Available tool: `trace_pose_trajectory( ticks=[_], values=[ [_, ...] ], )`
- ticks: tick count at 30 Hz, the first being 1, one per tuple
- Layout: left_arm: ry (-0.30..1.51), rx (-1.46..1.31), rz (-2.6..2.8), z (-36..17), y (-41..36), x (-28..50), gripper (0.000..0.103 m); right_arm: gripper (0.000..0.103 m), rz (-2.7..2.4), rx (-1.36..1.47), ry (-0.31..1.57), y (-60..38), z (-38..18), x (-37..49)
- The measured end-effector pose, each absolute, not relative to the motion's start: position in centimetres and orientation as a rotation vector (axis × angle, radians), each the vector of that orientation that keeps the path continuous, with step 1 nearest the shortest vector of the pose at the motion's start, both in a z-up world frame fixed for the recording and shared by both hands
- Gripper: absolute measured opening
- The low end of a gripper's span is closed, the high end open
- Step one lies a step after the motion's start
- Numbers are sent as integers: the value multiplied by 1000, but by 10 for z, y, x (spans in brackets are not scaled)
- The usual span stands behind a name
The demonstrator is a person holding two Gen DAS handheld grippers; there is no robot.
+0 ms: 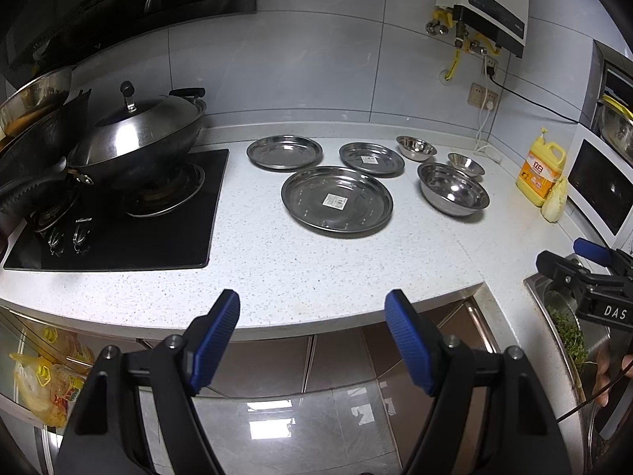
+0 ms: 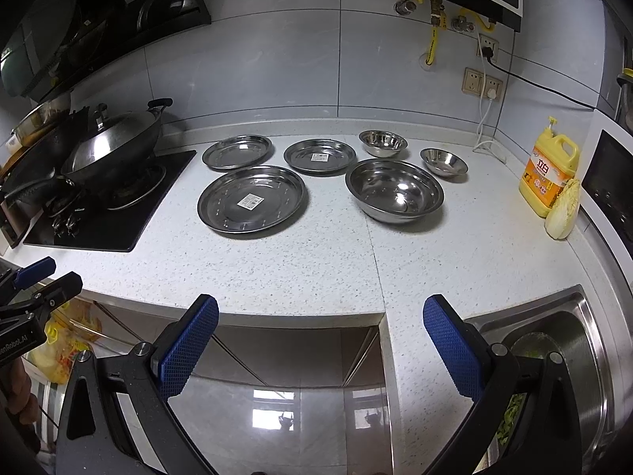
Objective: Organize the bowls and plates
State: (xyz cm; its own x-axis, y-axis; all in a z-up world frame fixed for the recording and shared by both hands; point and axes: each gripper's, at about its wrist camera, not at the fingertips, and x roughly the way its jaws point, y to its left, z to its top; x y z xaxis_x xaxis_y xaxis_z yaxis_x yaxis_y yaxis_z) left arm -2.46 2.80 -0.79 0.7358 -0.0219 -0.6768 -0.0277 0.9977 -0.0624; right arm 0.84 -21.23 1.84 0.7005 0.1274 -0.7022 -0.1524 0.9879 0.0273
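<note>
Left gripper (image 1: 312, 340) and right gripper (image 2: 320, 350): jaws apart, empty, short of countertop (image 2: 316, 269); steel plates (image 2: 253, 199) and bowls (image 2: 395, 191) flat, rims up.

The countertop (image 2: 316, 261) is white speckled stone, matt. The large plate (image 2: 252, 199), both smaller plates (image 2: 237, 152) (image 2: 319, 156) and the large bowl (image 2: 395, 190) are polished stainless steel, mirror-glossy; paper labels sit on two plates. The two small bowls (image 2: 383, 143) (image 2: 443, 162) have the same finish. The hob (image 1: 166, 213) is glossy black glass. The wok lid (image 1: 138, 126) is brushed metal. The detergent bottle (image 2: 550, 174) is glossy yellow plastic. The gripper pads (image 2: 190, 352) are blue textured rubber on matt black plastic arms. The wall tiles (image 2: 245, 67) are smooth, satin grey.
</note>
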Motion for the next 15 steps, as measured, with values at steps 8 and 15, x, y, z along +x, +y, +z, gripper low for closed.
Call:
trace_pose_trajectory(
  ticks=[8, 15],
  values=[
    [741, -78, 1, -8, 44, -26, 75, 102, 152, -42, 776, -199, 22, 7],
    [743, -86, 2, -9, 54, -27, 75, 102, 153, -52, 774, -186, 24, 7]
  ],
)
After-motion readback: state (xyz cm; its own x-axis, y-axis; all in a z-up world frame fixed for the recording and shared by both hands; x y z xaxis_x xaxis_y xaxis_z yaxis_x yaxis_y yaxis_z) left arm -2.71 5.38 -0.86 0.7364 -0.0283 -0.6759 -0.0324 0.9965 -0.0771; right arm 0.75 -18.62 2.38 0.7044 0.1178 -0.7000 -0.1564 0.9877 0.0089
